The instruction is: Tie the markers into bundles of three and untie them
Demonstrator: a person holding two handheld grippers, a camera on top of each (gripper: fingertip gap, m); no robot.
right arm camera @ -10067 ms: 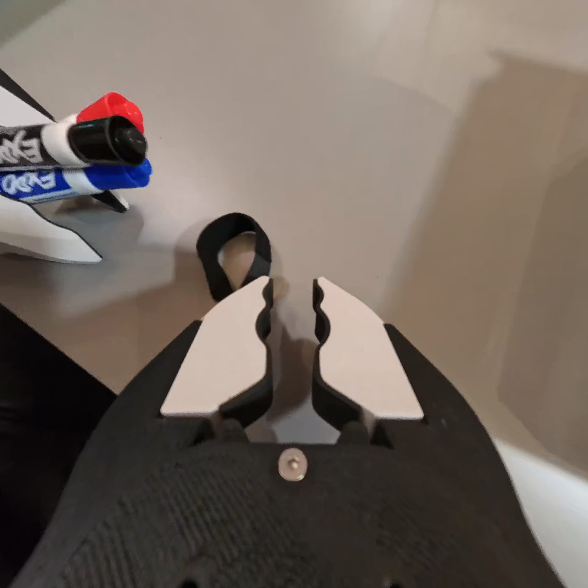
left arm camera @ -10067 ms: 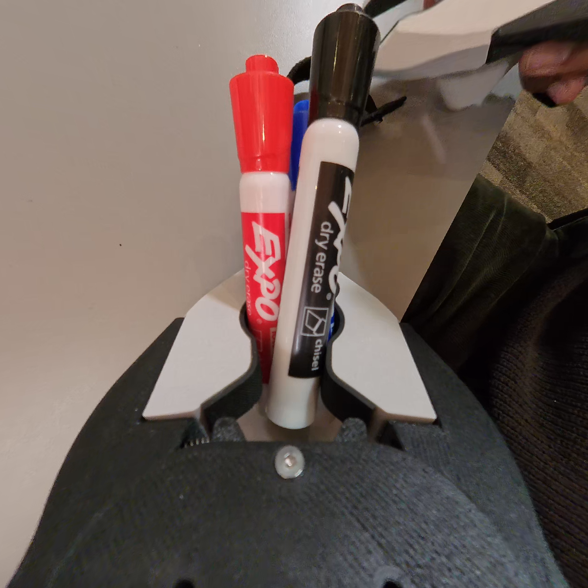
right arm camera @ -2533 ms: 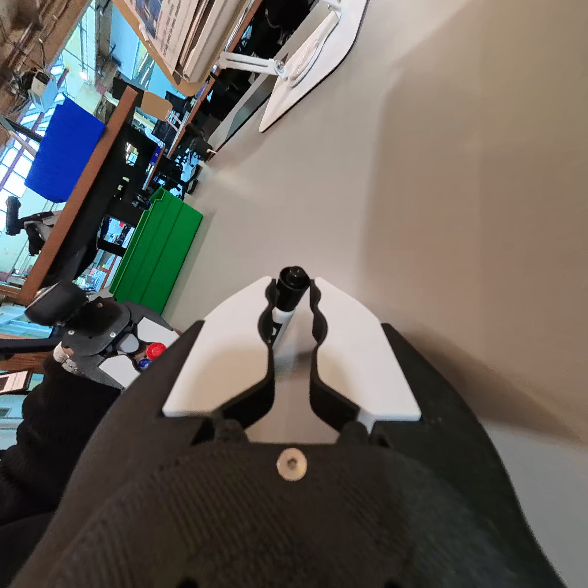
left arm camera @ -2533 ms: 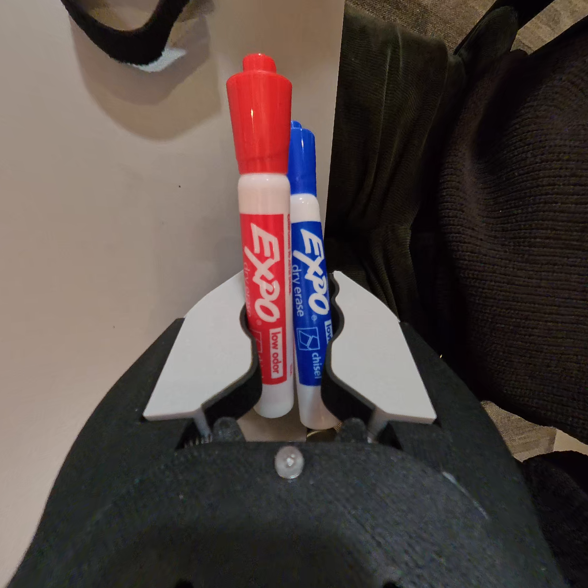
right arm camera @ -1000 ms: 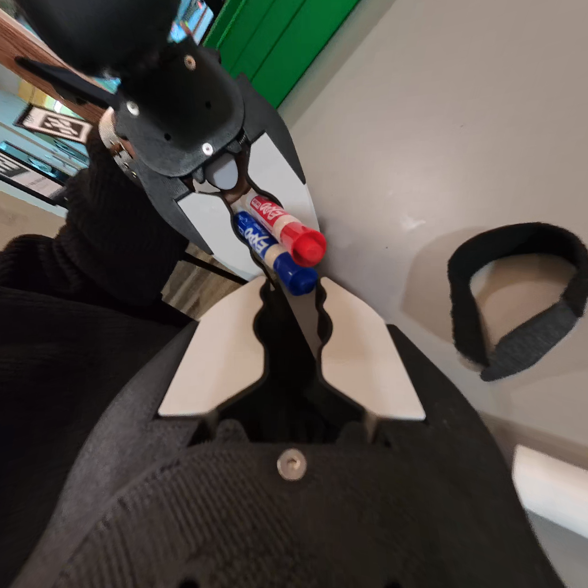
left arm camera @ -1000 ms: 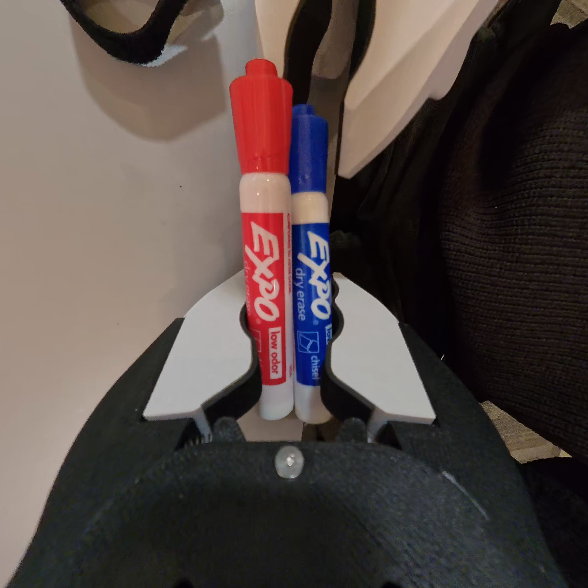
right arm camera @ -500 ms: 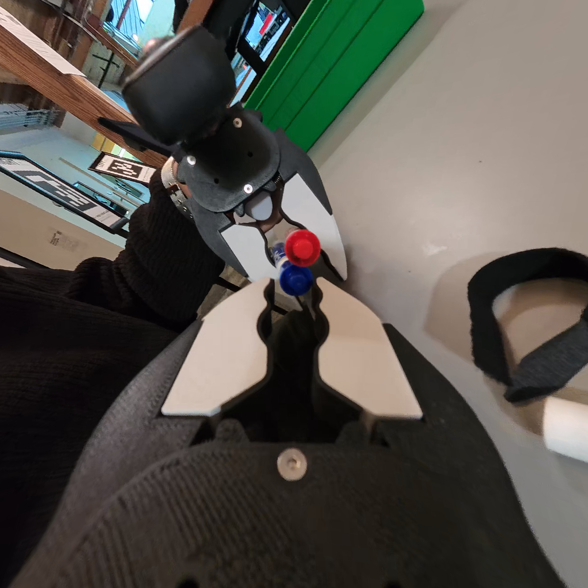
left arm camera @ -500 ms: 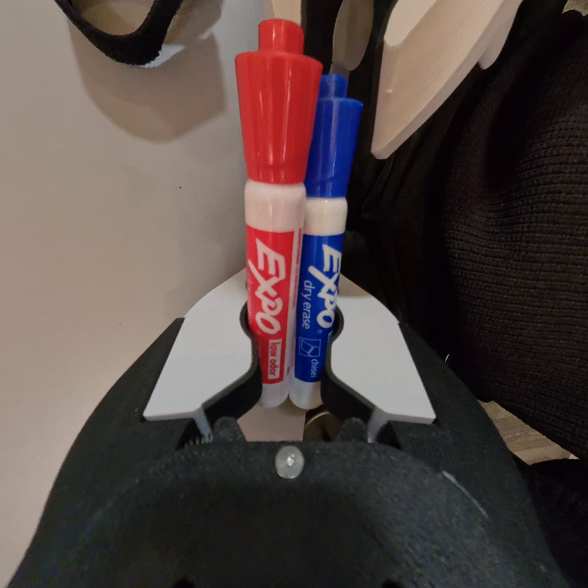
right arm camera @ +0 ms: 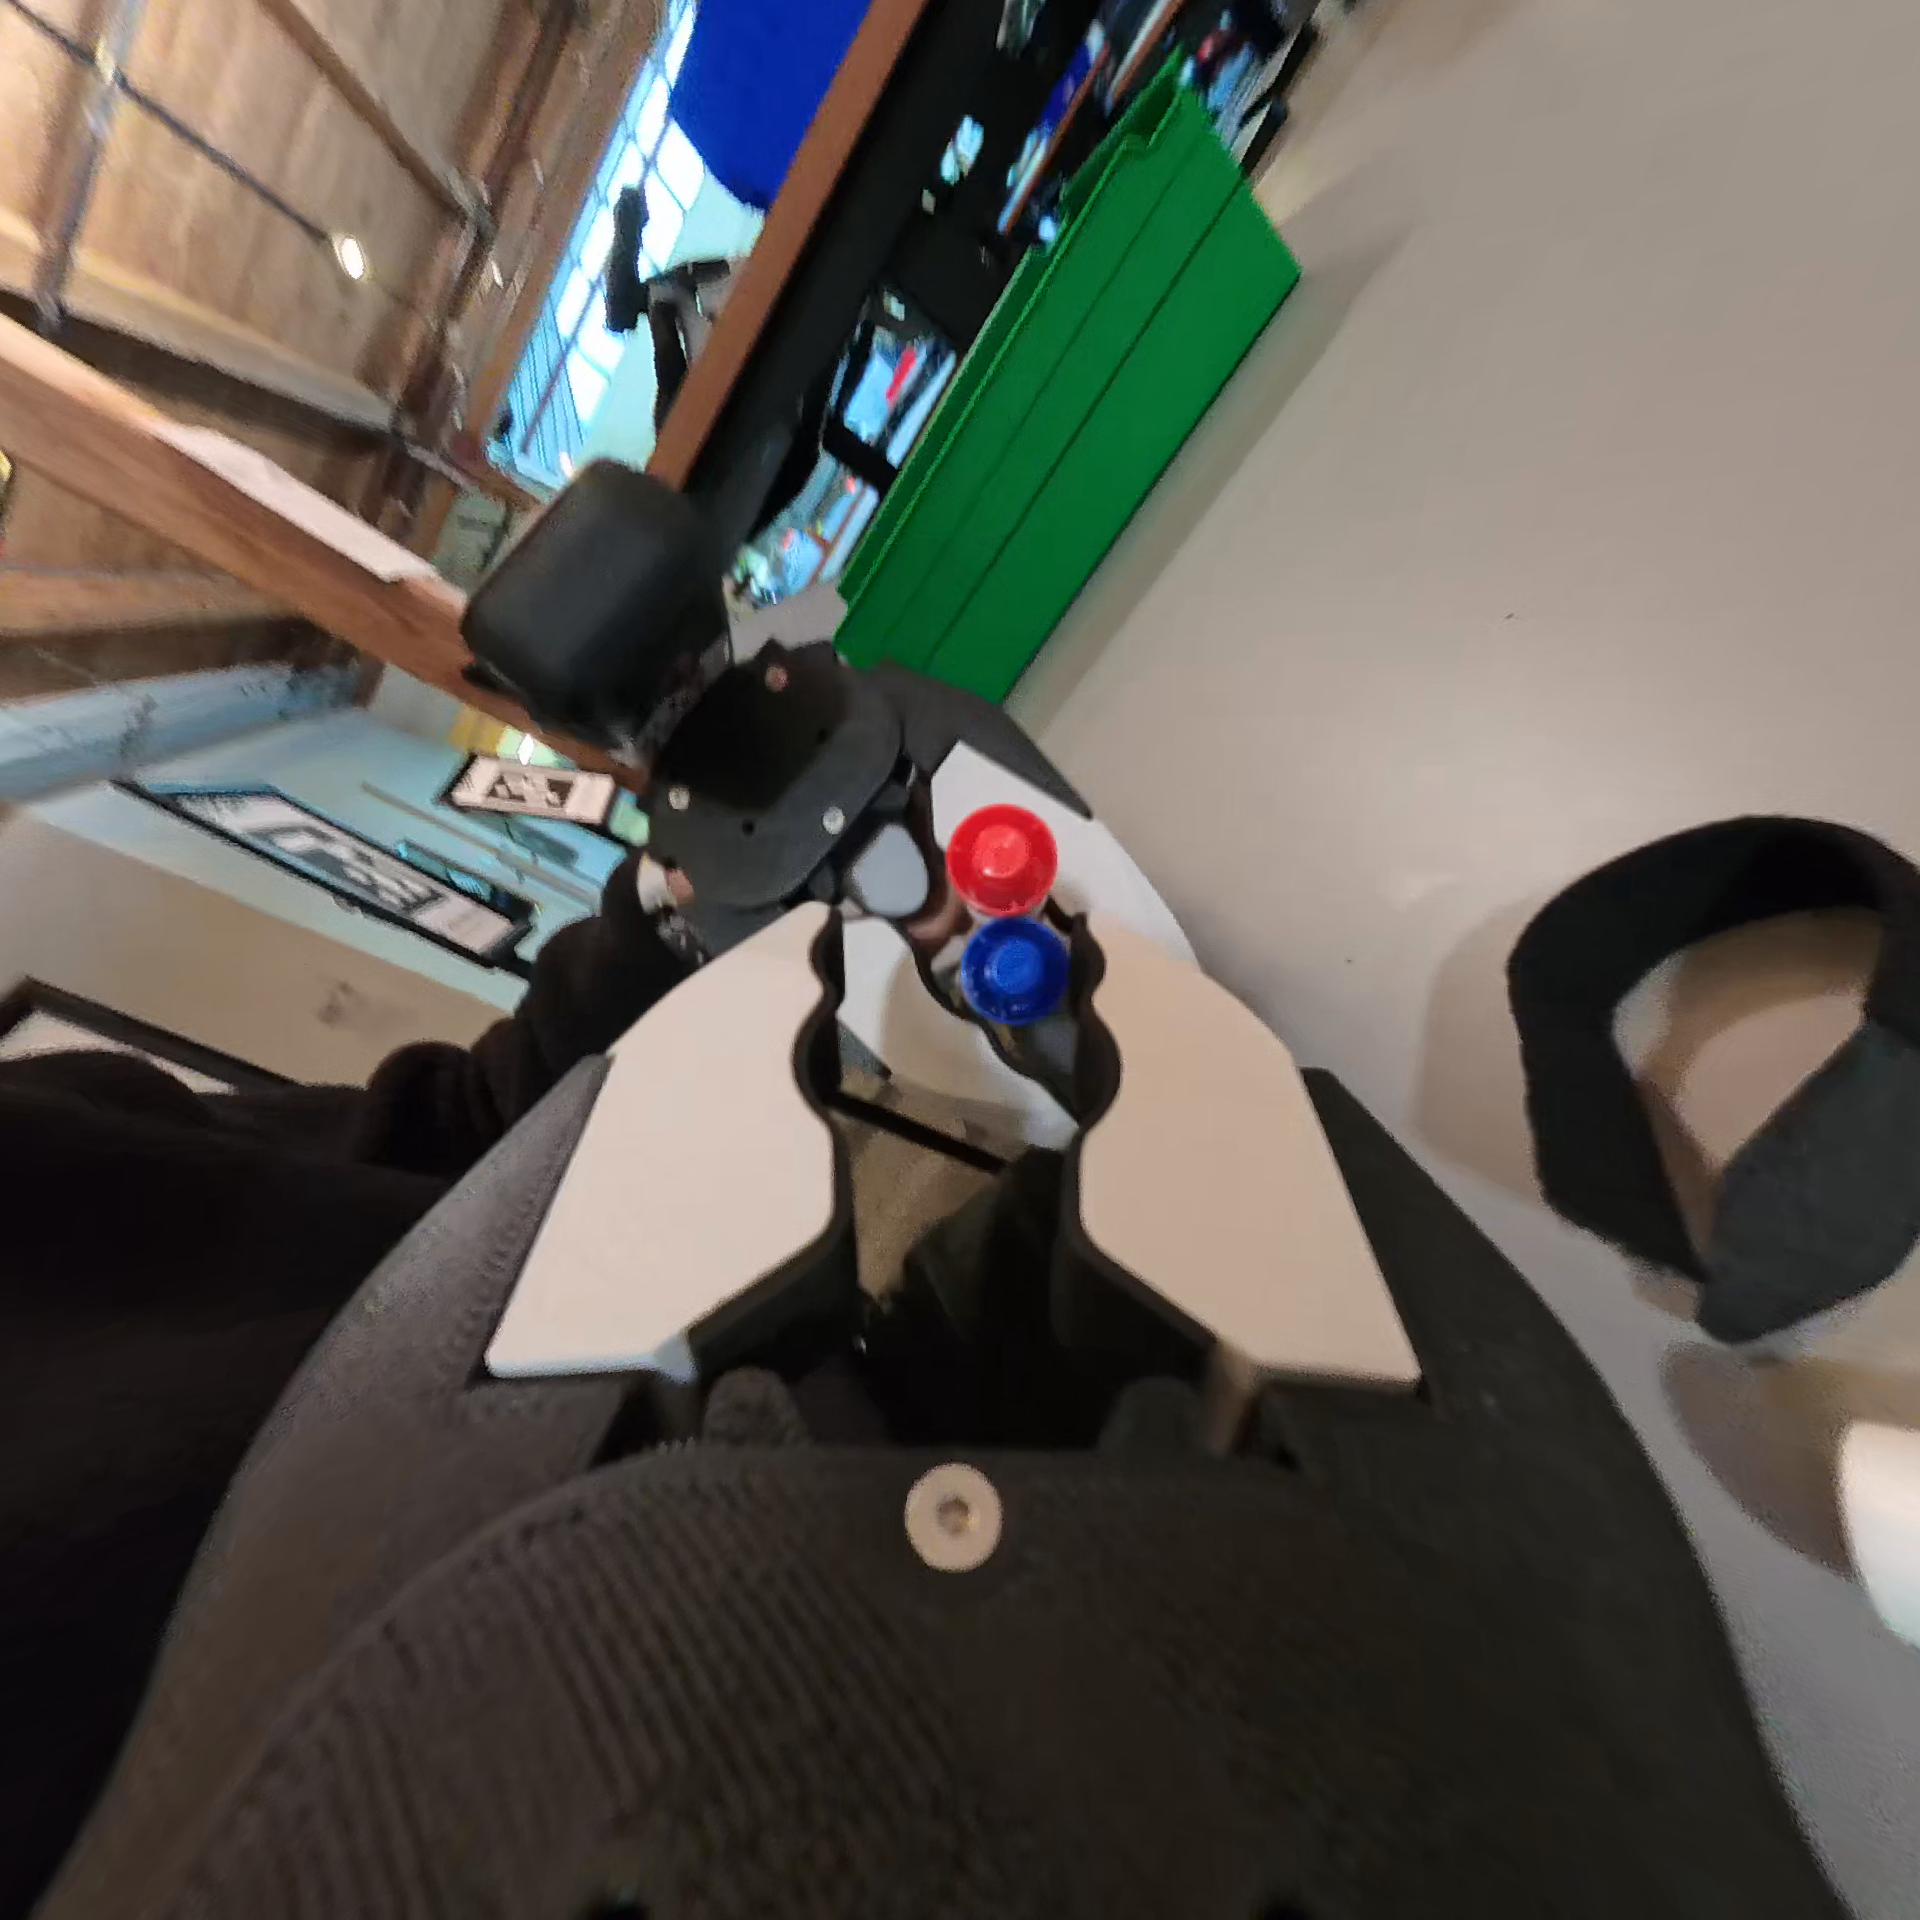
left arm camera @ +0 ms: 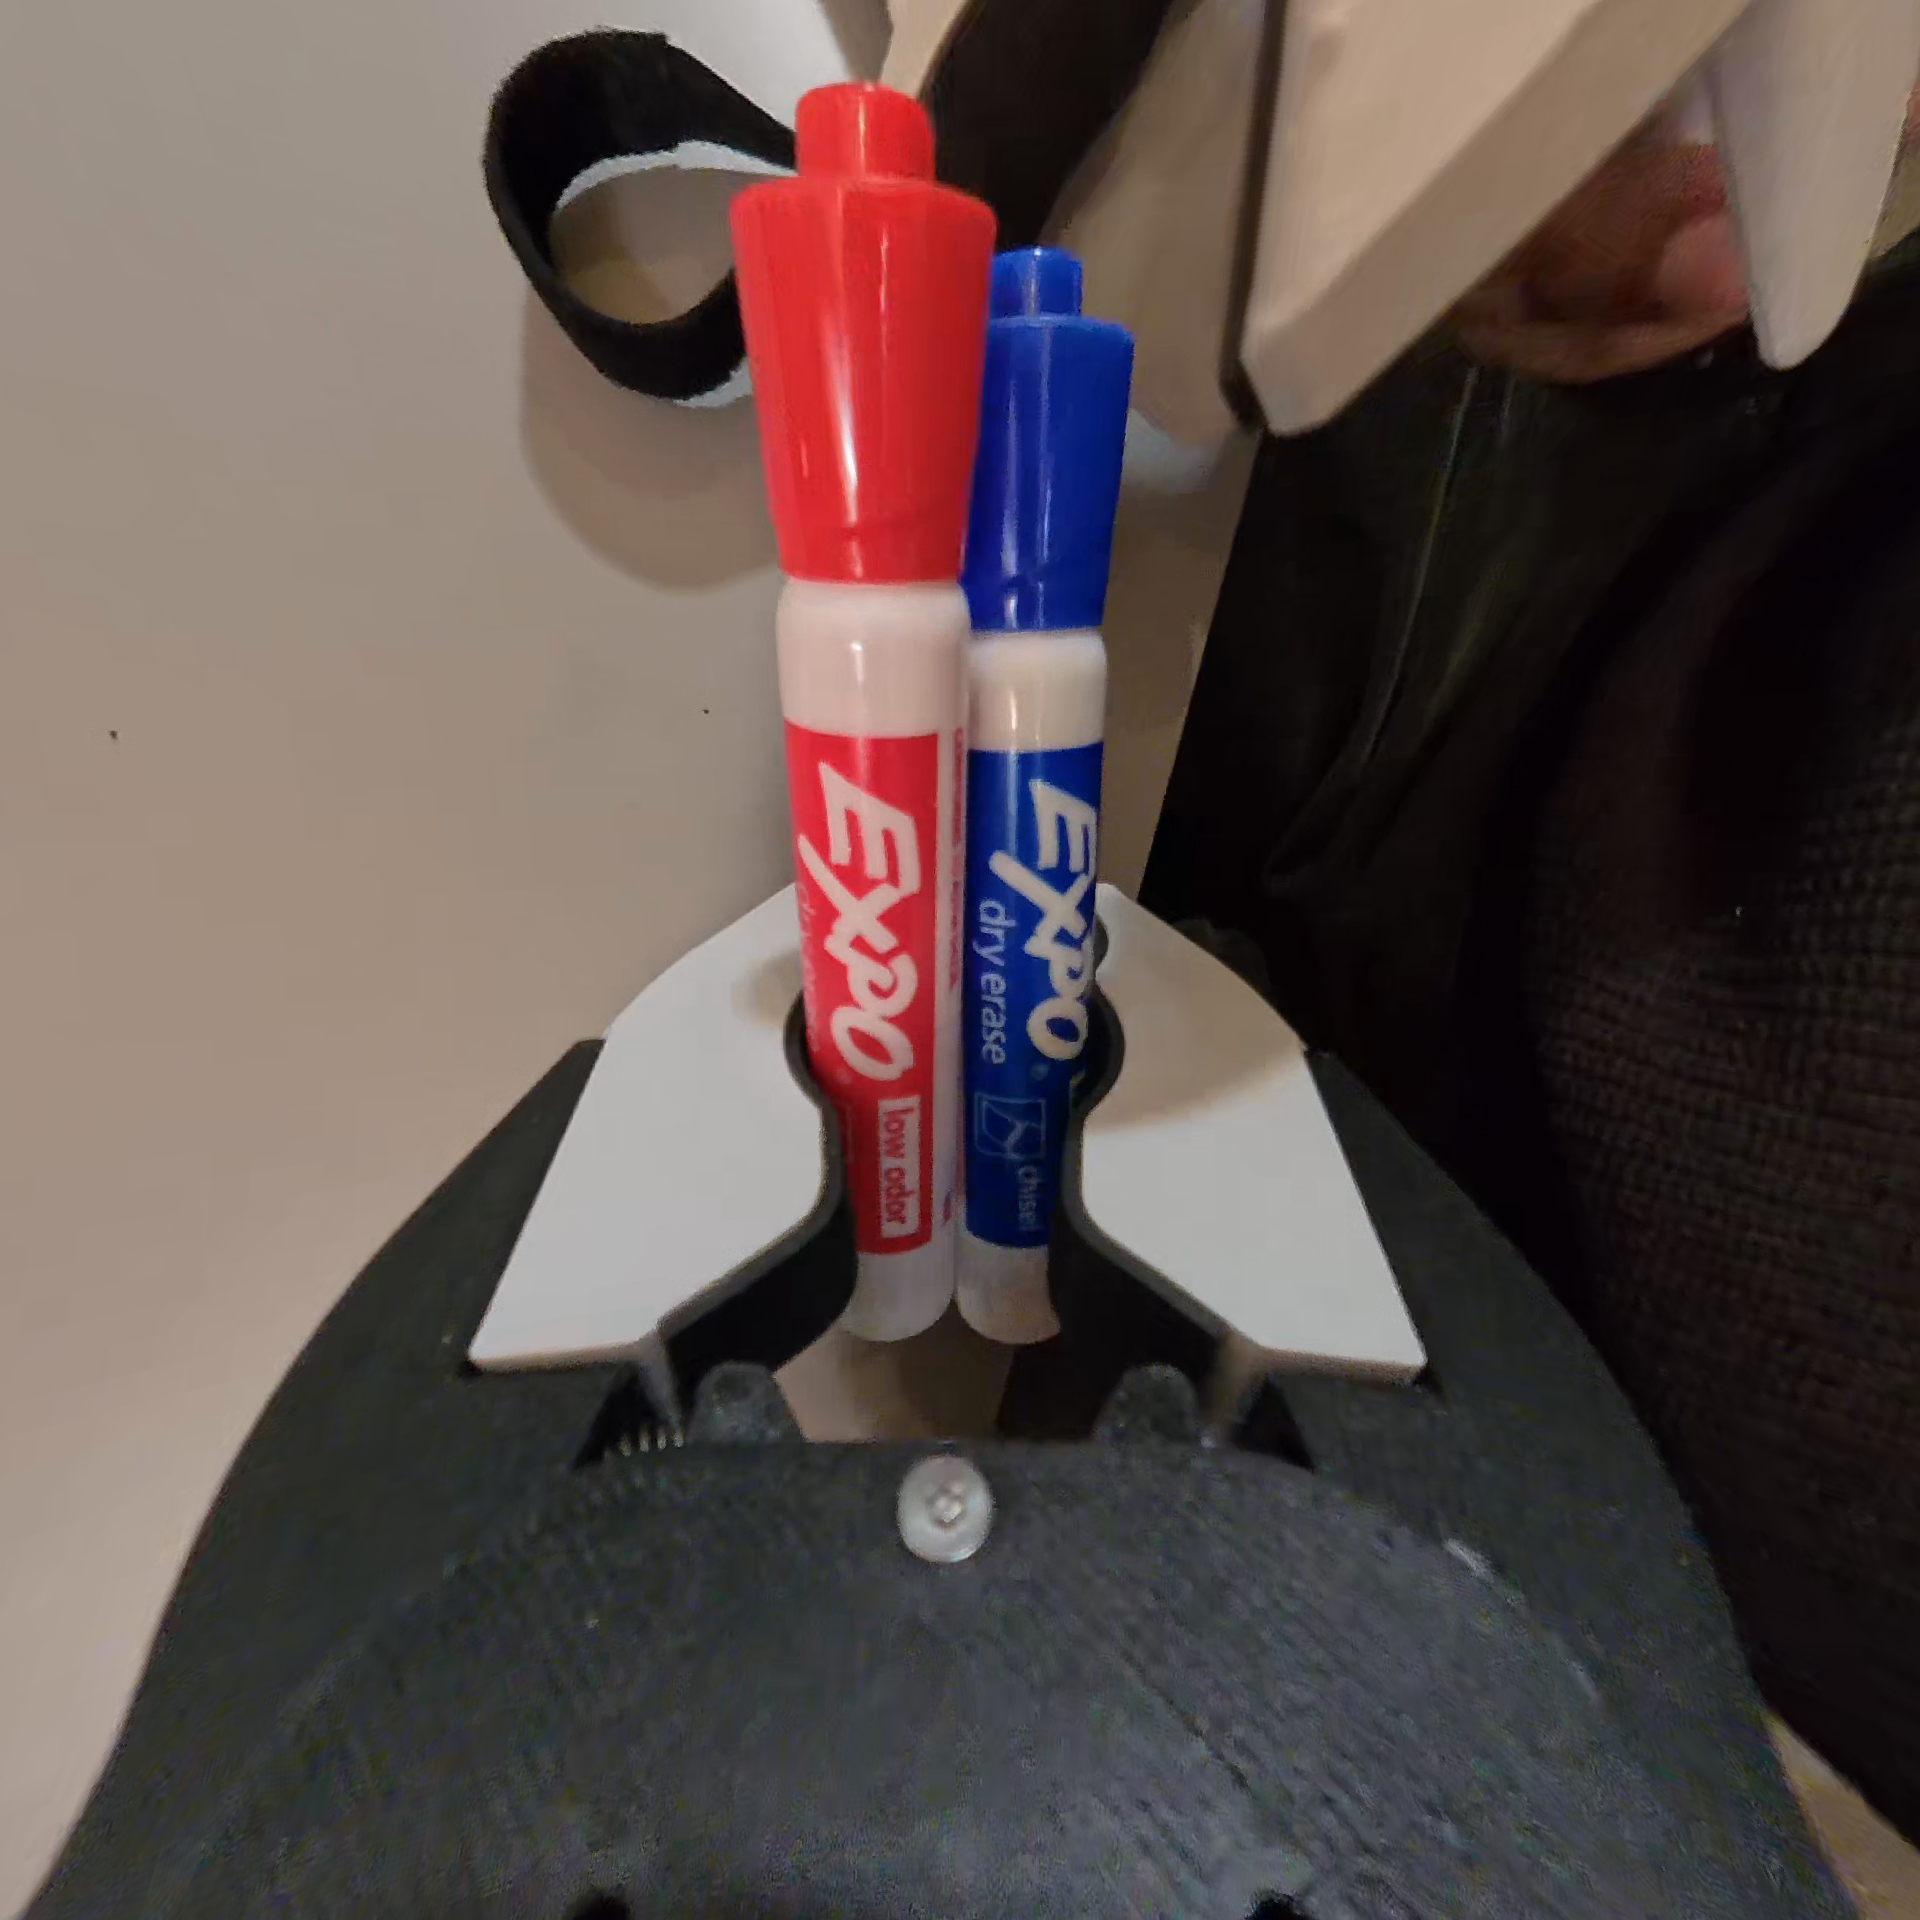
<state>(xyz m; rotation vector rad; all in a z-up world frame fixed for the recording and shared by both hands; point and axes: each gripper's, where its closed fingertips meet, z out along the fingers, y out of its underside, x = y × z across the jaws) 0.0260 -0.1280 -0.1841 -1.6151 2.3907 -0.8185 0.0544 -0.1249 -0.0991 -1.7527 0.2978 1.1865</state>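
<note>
My left gripper is shut on a red marker and a blue marker, side by side, caps pointing away from me. My right gripper is open and faces them end on. The blue cap sits between its fingertips near the right finger, untouched as far as I can tell. The red cap lies just beyond them. The right gripper's fingers show at the top of the left wrist view. A black strap loop lies on the table, also in the left wrist view.
The left gripper's black body faces mine. A green bin stands at the table's far edge. A blurred white object lies at the lower right. Dark clothing fills the right of the left wrist view, with a hand above. The gap from one gripper's tips to the other's is roughly 9 cm.
The right gripper took the black marker out of the bundle and put it down. In the last second it has closed in, open, until the blue cap is between its fingertips.
</note>
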